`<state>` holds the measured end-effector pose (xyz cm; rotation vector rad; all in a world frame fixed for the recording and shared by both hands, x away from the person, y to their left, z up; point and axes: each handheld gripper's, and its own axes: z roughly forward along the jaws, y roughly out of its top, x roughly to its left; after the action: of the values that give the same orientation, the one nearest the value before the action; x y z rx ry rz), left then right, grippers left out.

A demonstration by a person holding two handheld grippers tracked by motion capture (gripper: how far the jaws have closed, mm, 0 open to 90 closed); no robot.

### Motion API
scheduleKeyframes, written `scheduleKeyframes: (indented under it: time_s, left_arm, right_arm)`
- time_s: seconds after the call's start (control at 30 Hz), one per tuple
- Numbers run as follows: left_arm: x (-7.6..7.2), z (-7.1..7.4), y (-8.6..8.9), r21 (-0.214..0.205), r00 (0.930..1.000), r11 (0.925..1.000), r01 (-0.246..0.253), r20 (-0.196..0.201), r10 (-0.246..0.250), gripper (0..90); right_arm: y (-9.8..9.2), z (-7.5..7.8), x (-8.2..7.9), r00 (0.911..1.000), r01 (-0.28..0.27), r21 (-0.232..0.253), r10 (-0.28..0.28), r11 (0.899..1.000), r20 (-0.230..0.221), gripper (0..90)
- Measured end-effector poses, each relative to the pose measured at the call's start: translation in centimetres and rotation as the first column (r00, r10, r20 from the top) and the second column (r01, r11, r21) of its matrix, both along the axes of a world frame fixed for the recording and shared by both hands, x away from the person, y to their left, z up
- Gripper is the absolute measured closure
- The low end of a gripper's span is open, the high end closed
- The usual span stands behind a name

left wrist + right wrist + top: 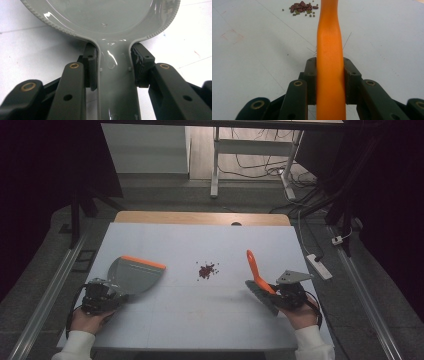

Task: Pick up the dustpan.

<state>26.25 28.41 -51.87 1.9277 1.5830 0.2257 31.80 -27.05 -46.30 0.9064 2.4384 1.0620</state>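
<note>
A grey dustpan [134,275] with an orange front lip lies on the white table at the left, lip facing the far right. My left gripper [102,292] is shut on its grey handle [116,82], both pads pressed against it. A small brush with an orange handle [255,267] and grey bristles [260,295] is at the right, handle tilted up and away. My right gripper [285,292] is shut on that orange handle [330,72]. A little heap of dark red and green beans [207,270] lies mid-table between the two tools, and the beans [302,7] sit ahead of the brush handle.
The white table top [200,320] ends at a wooden strip [200,217] at the far edge. A white power strip [320,266] and cables lie on the floor to the right. Metal rails run along both sides of the table.
</note>
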Motion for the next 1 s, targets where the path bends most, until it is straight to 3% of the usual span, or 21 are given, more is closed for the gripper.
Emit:
scheduleKeyframes:
  time_s: [0.23,0.43,0.7,0.8,0.9,1.0]
  left_arm:
    - [-0.2,0.6,0.2,-0.013,0.9968,0.9993,0.035,0.073,-0.034,62.4]
    - [-0.3,0.8,0.5,-0.020,0.9937,0.9985,0.050,0.102,-0.048,62.4]
    - [0.3,1.1,0.6,-0.014,0.9857,0.9953,0.096,0.140,-0.093,62.3]
    - [0.0,1.3,0.6,-0.026,0.9795,0.9916,0.127,0.161,-0.121,62.3]
    - [0.1,1.4,0.4,-0.038,0.9766,0.9895,0.139,0.171,-0.131,62.4]
    - [0.3,1.3,0.2,-0.023,0.9798,0.9900,0.139,0.148,-0.134,62.4]
  right_arm:
    - [-0.1,0.1,0.0,1.0000,0.007,0.006,-0.007,1.000,0.003,70.3]
    - [0.0,0.0,0.0,1.0000,0.005,0.003,-0.005,1.000,0.000,70.3]
    - [-0.2,0.4,0.0,0.9997,0.012,0.095,-0.010,0.995,-0.022,70.4]
    - [0.0,0.4,0.1,0.9998,0.016,0.104,-0.014,0.994,-0.013,70.4]
    - [0.2,0.7,-0.2,0.9997,0.025,0.106,-0.026,0.994,0.005,70.3]
    - [0.2,0.8,-0.3,0.9994,0.029,0.102,-0.031,0.994,0.013,70.4]
